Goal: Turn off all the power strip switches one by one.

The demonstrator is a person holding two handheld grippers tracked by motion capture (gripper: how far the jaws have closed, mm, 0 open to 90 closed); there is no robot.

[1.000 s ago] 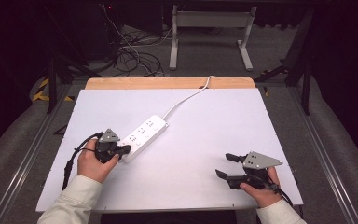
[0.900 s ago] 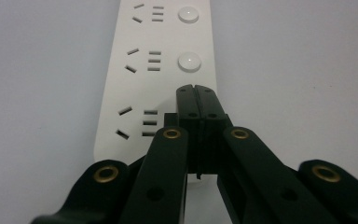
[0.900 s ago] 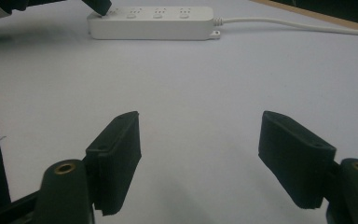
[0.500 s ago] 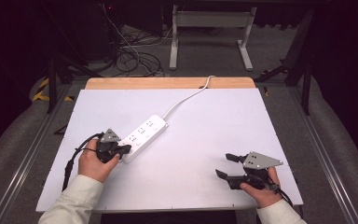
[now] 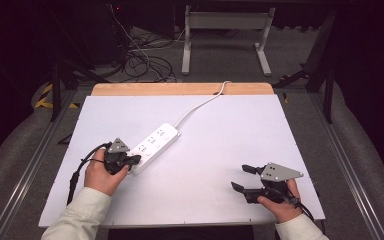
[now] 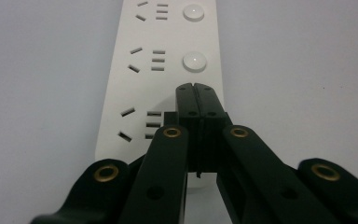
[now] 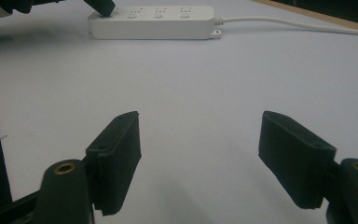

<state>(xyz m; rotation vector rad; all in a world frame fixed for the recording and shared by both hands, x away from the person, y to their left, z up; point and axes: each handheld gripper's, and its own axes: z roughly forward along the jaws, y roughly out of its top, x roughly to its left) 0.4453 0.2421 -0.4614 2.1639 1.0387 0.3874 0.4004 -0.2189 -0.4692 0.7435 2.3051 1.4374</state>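
The right gripper rests at the table's 5 o'clock corner, jaws spread wide and empty. At 9 o'clock lies a white power strip — three socket groups, each with a round button. The left gripper, jaws pressed together, now sits over the strip's near end, slightly farther along than half a second ago. The strip's long axis runs from 8 to 2 o'clock, its white cord leaving toward 1 o'clock.

a lab or test room set up for recording, not a home: a plain white surface on a wooden board sits amid dark surroundings, grey carpet floor, loose cables tangled behind, yellow-black hazard tape at the left, and a bare metal table frame beyond.
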